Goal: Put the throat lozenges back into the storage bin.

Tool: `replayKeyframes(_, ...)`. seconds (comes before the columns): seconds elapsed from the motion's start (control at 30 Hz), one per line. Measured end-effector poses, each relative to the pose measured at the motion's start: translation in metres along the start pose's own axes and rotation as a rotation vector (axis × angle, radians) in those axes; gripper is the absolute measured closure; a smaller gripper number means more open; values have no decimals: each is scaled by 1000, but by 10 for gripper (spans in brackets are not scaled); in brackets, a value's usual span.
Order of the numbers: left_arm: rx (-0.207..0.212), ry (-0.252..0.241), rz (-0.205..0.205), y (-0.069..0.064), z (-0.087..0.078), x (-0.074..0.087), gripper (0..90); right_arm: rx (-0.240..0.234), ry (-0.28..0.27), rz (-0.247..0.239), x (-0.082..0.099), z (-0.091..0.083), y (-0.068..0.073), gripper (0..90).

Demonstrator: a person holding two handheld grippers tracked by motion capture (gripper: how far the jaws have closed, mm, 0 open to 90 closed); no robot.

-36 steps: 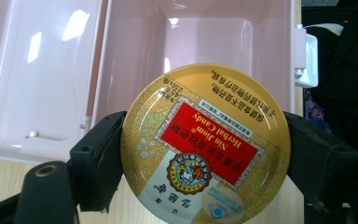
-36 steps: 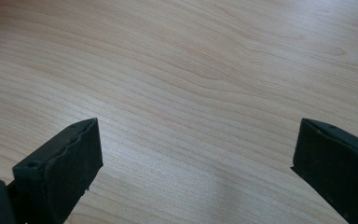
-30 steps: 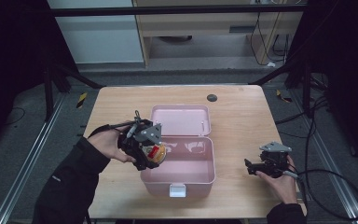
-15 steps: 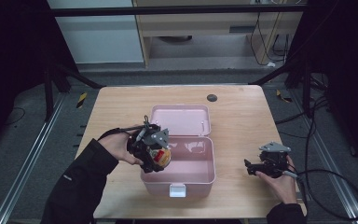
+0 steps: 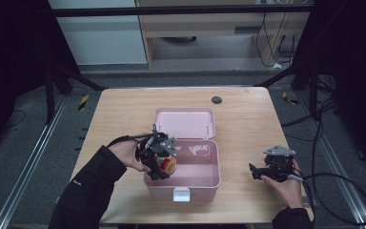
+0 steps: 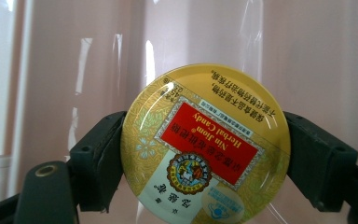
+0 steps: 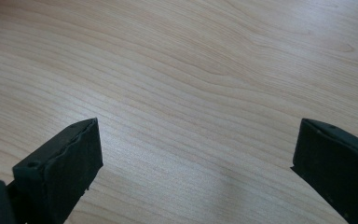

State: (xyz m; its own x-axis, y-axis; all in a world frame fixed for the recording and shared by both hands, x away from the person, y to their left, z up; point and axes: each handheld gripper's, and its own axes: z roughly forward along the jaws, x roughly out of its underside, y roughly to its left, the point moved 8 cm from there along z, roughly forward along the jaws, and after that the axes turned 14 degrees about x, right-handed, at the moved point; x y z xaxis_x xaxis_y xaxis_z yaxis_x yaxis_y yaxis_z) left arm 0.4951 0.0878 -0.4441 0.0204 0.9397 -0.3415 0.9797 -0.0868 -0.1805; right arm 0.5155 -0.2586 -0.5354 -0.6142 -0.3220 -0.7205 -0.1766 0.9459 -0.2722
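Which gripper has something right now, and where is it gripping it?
The left gripper holds the round yellow candy tin by opposite sides of its rim, over the open pink box. The right gripper is open, holding nothing.

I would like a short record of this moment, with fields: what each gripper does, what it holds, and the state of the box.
left gripper: shut on the candy tin, at the left end of the box
candy tin: round, yellow, red label "Nin Jiom Herbal Candy"
right gripper: jaws open, holding nothing, over bare table
box: pink, lid open and folded back
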Motion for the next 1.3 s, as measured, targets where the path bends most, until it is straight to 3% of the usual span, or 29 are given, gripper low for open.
replayKeyframes(0.6, 22, 31, -20, 6, 25, 10, 194, 3, 12, -18, 2, 1, 1, 15)
replayKeyframes(1.3, 6, 46, -15, 9, 27, 13, 176, 2, 17, -25, 2, 2, 2, 8)
